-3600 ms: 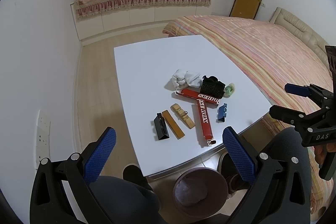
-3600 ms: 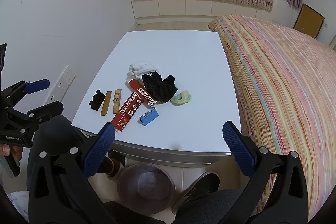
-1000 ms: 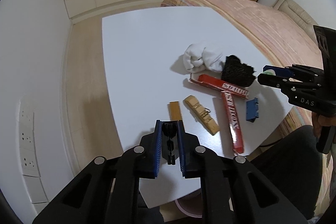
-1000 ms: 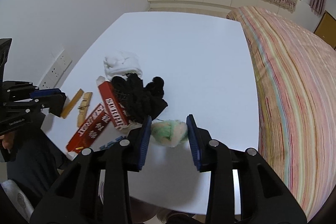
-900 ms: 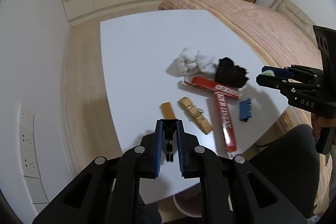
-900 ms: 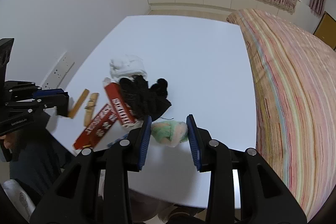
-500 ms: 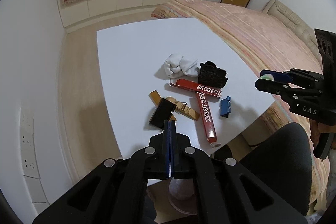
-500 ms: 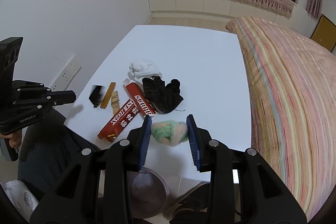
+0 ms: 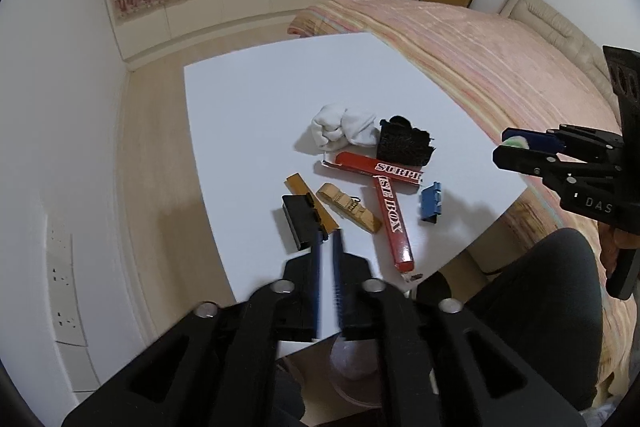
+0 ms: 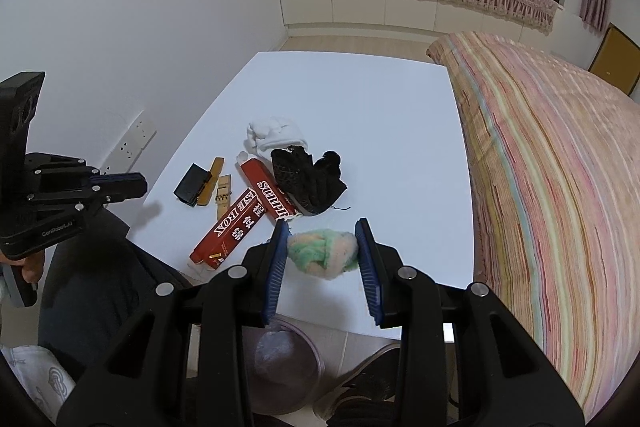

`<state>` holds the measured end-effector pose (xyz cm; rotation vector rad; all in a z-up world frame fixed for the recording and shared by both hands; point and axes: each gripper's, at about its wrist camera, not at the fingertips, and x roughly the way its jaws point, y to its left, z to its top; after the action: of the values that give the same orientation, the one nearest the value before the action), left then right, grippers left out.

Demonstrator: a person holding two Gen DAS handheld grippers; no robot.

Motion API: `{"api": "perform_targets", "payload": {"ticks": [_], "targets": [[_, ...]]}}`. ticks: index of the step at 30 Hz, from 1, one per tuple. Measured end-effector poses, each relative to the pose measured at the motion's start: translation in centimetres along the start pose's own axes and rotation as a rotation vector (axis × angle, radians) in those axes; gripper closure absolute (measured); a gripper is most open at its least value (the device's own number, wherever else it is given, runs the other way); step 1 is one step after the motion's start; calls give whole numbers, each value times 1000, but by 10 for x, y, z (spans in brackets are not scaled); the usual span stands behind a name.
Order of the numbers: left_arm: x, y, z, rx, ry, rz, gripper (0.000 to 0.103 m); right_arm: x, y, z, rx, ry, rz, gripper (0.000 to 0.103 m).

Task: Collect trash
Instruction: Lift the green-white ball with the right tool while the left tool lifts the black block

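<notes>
Two grippers are in play. The right gripper (image 10: 323,251) clamps a green-and-peach fuzzy wad (image 10: 322,254) at lower centre of its view, lifted clear of the white table (image 10: 360,99). The trash bin (image 10: 282,363) shows directly beneath it, at the bottom of the frame, so the drop looks to be a short descent toward the person. The left gripper (image 9: 327,247) holds nothing, its pads blurred and only a narrow slit apart; the black box (image 9: 302,221) lies just beyond its tips, long axis running up-left to down-right, making the left hand nearer to it.
</notes>
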<state>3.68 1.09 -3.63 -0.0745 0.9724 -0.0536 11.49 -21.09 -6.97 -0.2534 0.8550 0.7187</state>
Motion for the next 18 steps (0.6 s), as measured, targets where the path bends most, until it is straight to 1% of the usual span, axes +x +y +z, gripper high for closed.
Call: {"api": "perform_targets", "payload": {"ticks": [1, 2, 4, 5, 7, 8, 9, 11, 15, 16, 18], "targets": [[1, 0, 0, -2, -1, 5, 60, 2, 0, 1, 0, 2, 1, 69], [2, 2, 0, -8, -8, 11, 40, 3, -1, 1, 0, 4, 2, 69], [4, 6, 1, -29, -26, 28, 22, 7, -2, 1, 1, 10, 4, 69], [5, 7, 2, -37, -29, 34, 16, 9, -3, 1, 2, 13, 5, 69], [13, 10, 4, -50, -15, 36, 14, 14, -4, 1, 2, 20, 7, 69], [17, 11, 5, -57, -4, 36, 8, 16, -5, 2, 3, 23, 9, 69], [21, 13, 5, -67, 0, 32, 8, 18, -5, 2, 4, 25, 11, 69], [29, 15, 7, -74, 12, 48, 8, 21, -7, 3, 5, 29, 13, 69], [39, 20, 8, -90, 27, 44, 8, 26, -10, 3, 7, 36, 15, 69], [41, 20, 8, -94, 31, 38, 8, 27, -11, 4, 7, 38, 15, 69], [44, 21, 8, -95, 41, 35, 18, 29, -12, 3, 8, 41, 16, 69]]}}
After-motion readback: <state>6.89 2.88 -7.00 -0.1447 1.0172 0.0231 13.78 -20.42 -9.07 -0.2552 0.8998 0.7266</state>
